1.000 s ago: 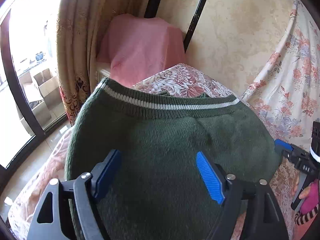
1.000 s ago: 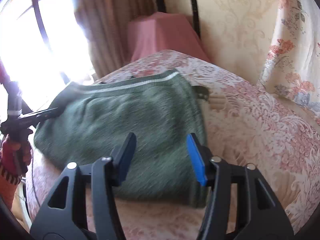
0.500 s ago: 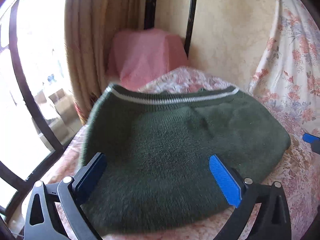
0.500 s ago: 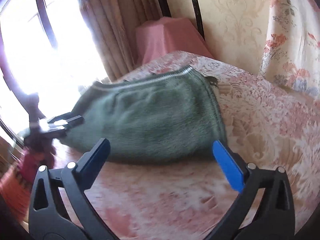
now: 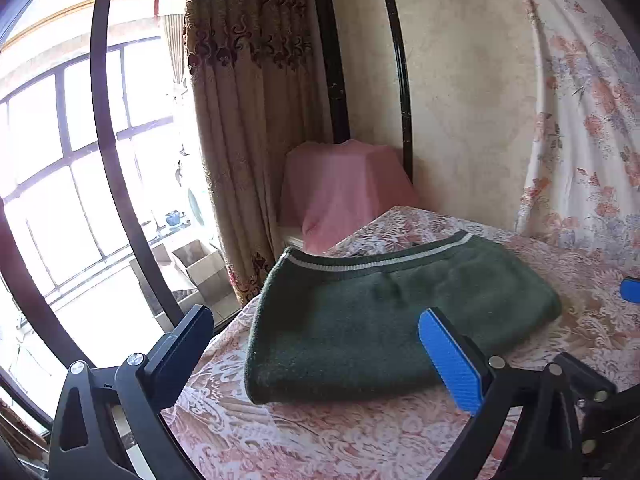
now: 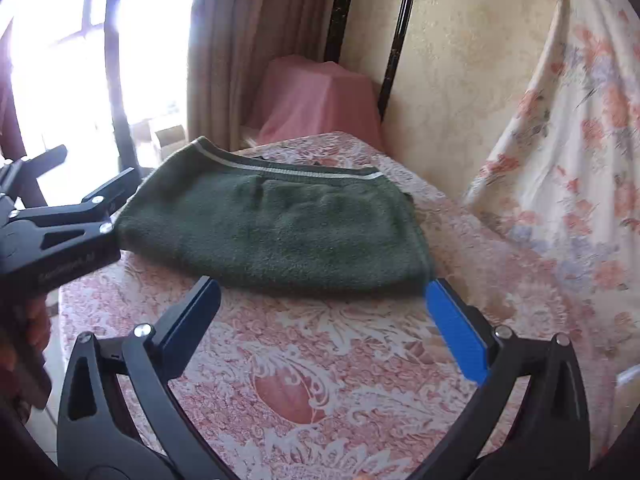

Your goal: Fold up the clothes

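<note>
Patterned bedspread: folded green sweater lying on far part, striped hem farthest. Left gripper, right gripper: both spread wide, nothing between fingers, near side of sweater. Window panes clear in left view only; left gripper's black body in right view only.

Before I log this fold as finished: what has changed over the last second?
Both grippers have pulled back from the green sweater. The left gripper and right gripper have just been opening and now stand wide with nothing between their pads; the right one shows only the floral bedspread. The sweater stayed folded, striped hem at the far side, and the pink-draped stand is unchanged.
</note>
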The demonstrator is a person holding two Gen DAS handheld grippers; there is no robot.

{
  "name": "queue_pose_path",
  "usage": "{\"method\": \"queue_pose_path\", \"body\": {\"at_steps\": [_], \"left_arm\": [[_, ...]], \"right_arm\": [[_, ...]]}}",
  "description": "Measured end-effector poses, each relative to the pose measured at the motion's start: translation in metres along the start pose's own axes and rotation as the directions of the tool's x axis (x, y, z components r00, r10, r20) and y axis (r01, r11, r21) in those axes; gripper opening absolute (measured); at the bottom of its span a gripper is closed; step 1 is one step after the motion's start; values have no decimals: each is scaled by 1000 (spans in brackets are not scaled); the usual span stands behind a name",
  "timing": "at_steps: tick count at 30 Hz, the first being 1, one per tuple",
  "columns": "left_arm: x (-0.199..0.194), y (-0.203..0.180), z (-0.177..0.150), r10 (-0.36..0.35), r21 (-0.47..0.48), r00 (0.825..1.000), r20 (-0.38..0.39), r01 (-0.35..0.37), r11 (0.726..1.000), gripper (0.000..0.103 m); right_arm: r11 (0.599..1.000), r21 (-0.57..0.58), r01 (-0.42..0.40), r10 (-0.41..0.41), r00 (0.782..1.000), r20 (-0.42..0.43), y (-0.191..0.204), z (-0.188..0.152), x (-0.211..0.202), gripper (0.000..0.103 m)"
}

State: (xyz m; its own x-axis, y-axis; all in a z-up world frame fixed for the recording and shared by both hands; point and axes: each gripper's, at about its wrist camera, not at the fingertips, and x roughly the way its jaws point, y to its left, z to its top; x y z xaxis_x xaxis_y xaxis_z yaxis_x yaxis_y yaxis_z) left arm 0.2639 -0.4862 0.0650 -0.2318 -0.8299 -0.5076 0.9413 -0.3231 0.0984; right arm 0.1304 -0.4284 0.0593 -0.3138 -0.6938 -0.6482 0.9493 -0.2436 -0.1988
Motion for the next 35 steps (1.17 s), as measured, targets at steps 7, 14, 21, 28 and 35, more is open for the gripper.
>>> {"method": "queue_pose_path", "body": {"at_steps": [7,14,21,28,35], "left_arm": [[-20,-20,4,-36,-11,999,-39,36,999,103],[-27,-33,3,-42,-1,998,-36,42,999,103],[-21,-31,1,-41,-3,998,-50,40,999,103],[-12,-33,0,-76,0,994,-73,76,997,103],[-4,-28,-2,-100,-37,992,-80,97,995,103]], "right_arm": [[995,60,74,-71,996,-49,-6,3,-1,103],[991,85,101,-96,993,-66,-11,-2,-2,103],[991,79,106,-101,993,-61,-8,1,3,103],[992,73,102,-97,993,-64,-2,1,12,103],[993,64,98,-94,993,-66,5,1,20,103]]}}
